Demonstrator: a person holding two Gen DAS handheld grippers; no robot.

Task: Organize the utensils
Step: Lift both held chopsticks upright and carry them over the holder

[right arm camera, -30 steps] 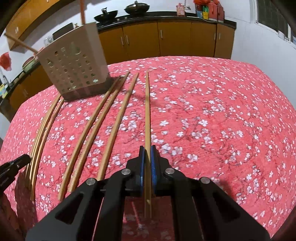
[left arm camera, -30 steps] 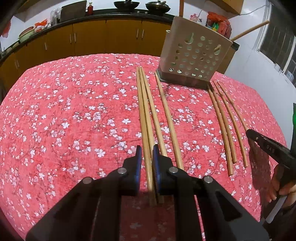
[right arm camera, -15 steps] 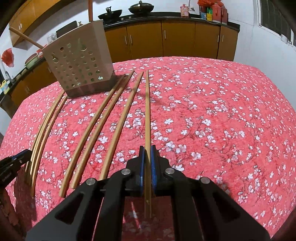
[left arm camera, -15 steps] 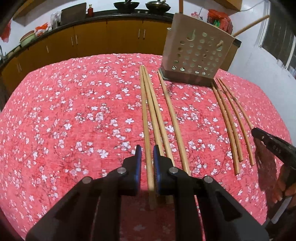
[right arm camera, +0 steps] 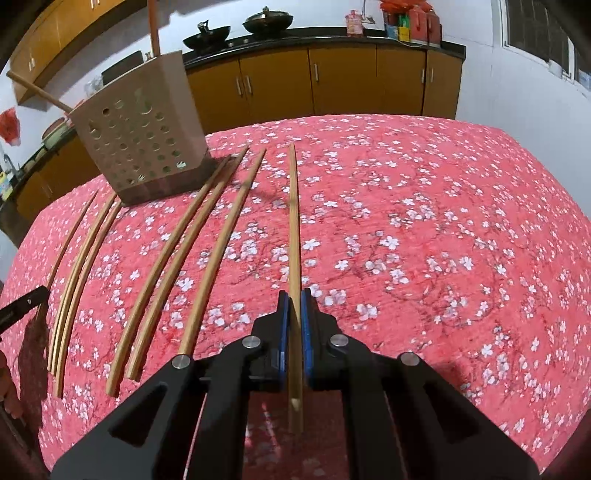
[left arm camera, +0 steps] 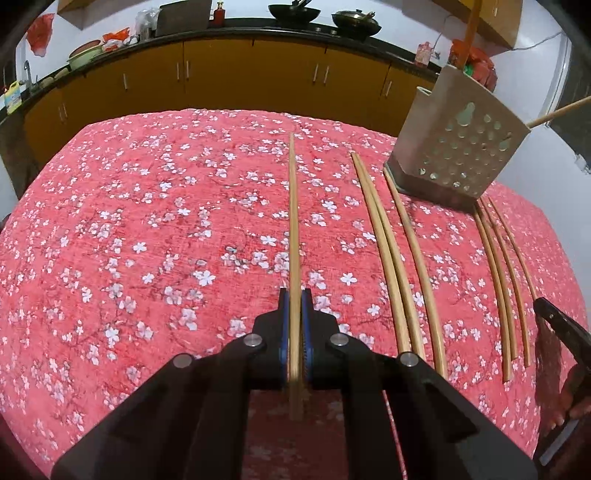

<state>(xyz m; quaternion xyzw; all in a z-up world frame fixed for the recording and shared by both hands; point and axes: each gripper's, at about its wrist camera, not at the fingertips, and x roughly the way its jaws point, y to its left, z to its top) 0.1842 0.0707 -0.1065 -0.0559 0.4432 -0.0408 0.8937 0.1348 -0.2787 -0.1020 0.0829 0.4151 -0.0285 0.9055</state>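
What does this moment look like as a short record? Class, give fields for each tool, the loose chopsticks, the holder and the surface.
left tool: shut on one chopstick
right tool: shut on another chopstick
loose chopsticks: six on the cloth, in two groups of three
holder: perforated, beige, upright, sticks already inside
surface: red floral tablecloth

Orange cabinets [right arm camera: 343, 85] under a dark counter [left arm camera: 240, 27] — white walls [right arm camera: 517, 92], window [right arm camera: 535, 33].
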